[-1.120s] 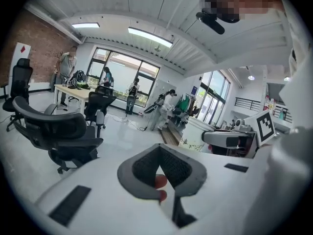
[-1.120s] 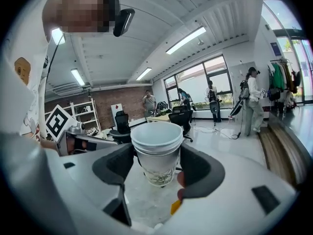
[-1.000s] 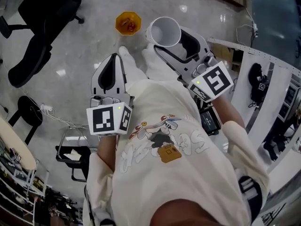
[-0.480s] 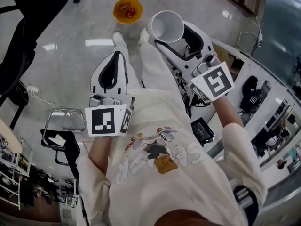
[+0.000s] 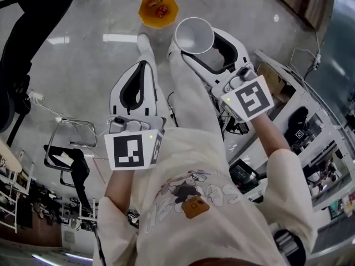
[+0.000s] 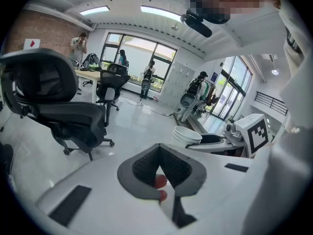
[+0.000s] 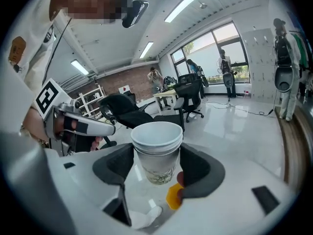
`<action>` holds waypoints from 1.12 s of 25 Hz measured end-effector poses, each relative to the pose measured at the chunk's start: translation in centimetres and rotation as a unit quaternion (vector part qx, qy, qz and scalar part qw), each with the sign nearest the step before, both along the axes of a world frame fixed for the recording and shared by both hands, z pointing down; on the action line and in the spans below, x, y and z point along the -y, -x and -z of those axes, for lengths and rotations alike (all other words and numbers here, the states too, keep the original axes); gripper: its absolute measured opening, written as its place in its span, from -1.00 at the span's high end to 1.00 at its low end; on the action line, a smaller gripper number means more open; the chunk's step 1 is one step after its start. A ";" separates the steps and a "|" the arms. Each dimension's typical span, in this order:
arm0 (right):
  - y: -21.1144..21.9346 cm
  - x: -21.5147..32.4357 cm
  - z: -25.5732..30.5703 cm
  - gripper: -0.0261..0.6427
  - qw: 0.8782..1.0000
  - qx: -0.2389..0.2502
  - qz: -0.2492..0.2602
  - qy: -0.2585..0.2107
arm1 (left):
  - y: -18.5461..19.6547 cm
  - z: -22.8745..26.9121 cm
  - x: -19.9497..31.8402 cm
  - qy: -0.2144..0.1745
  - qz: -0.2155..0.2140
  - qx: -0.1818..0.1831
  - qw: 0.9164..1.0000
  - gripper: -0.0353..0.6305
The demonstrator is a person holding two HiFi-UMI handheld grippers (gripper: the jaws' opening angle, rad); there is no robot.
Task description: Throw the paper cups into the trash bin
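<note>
Far left, a black office chair (image 5: 19, 35) stands on the glossy floor (image 5: 83, 65). Left gripper (image 5: 142, 66) is held out low in front of the person, its jaws together with nothing between them; left gripper view shows the dark pads meeting at the tip, with only a thin slit below them. Its marker cube (image 5: 133, 150) faces up toward the head camera. Ahead on the floor, just past the person's feet (image 5: 145, 42), sits the orange trash bin (image 5: 158, 9), with red scraps inside. Just to the right of the bin and nearer the person, the paper cups (image 5: 194, 35) are held upright with the mouth open toward the head camera. They are nested, two rims showing, with a faint print low on the outer wall. Right gripper (image 5: 195, 44) is clamped on them, one pad on each side of the wall; in the right gripper view, part of the orange bin shows below the cups. Far right is white shelving (image 5: 302, 112) with dark gear.
</note>
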State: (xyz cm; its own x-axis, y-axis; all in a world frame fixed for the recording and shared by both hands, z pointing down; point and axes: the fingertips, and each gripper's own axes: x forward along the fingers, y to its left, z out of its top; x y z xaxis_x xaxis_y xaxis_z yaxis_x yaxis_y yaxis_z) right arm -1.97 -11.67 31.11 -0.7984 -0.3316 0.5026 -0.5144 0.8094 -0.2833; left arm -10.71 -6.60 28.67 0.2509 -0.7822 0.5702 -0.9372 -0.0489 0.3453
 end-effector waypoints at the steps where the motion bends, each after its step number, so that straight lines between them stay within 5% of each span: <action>1: 0.2 0.3 -1.2 0.02 1.000 -0.004 0.004 0.002 | 0.2 -1.0 0.3 0.004 0.005 0.000 1.000 0.88; 11: 2.6 1.3 -14.8 0.02 0.997 -0.033 0.059 0.039 | 1.9 -13.5 2.1 0.032 0.047 0.015 0.998 0.88; 28: 3.3 2.6 -32.6 0.02 0.993 -0.094 0.057 0.044 | 3.2 -32.6 2.6 0.086 0.083 0.022 0.993 0.88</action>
